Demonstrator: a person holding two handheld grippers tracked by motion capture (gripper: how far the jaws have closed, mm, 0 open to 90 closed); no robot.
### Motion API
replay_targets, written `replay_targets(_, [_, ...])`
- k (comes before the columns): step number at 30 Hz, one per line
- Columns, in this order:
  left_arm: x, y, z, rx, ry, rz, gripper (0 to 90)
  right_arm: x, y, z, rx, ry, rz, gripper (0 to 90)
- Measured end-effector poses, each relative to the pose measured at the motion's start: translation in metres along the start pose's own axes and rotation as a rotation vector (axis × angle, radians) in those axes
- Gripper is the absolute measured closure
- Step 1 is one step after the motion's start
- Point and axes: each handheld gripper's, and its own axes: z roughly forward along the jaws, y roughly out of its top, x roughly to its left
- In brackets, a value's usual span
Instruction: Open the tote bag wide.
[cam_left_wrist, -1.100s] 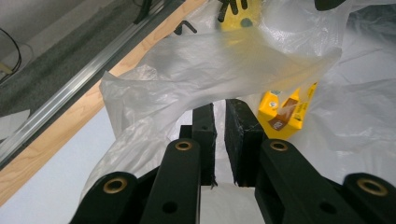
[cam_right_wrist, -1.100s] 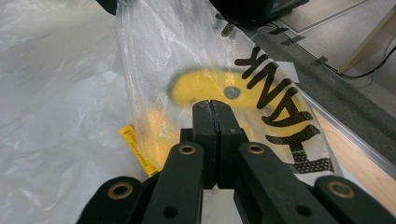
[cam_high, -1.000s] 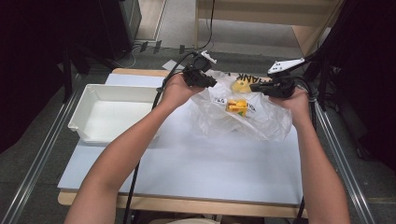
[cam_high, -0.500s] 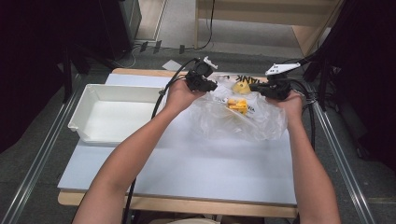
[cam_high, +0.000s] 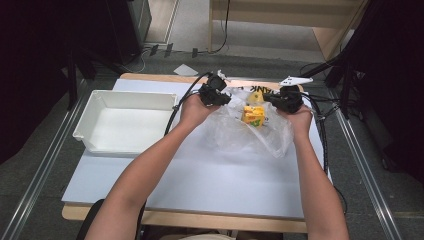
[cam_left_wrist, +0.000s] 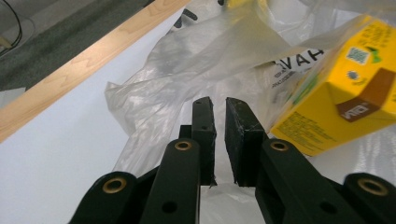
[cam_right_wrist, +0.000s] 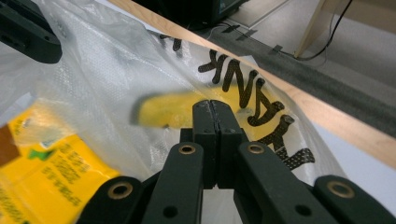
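I see a clear plastic bag (cam_high: 250, 131) crumpled at the counter's (cam_high: 200, 180) far right, black lettering on its film | inside: yellow carton (cam_high: 254, 115), yellow piece (cam_high: 256, 96) beyond it | my left tool (cam_high: 223, 95) nips the bag's left edge, narrow gap | my right tool (cam_high: 272, 98) pinches film, jaws together | white tray (cam_high: 125, 102) left.

Both forearms enter from bottom edge, reach toward upper centre of high view. Left tongs (cam_high: 216, 93) upper centre, jaws almost together, narrow gap. Right tongs (cam_high: 286, 100) upper right of centre, jaws pressed fully together.
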Motion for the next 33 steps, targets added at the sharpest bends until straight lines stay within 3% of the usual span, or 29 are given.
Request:
replay_targets(10, [-0.001,-0.018,0.024,-0.002,0.001,-0.046,82.6,-0.002,-0.025,0.011,0.047,-0.015,0.041,90.0])
replay_targets(25, [0.006,-0.044,0.052,0.028,0.005,-0.104,82.2,-0.007,-0.047,0.017,0.096,-0.061,0.052,90.0])
replay_targets(33, [0.012,-0.054,0.059,0.031,0.047,-0.113,81.9,-0.011,-0.062,0.019,0.104,-0.094,0.066,90.0])
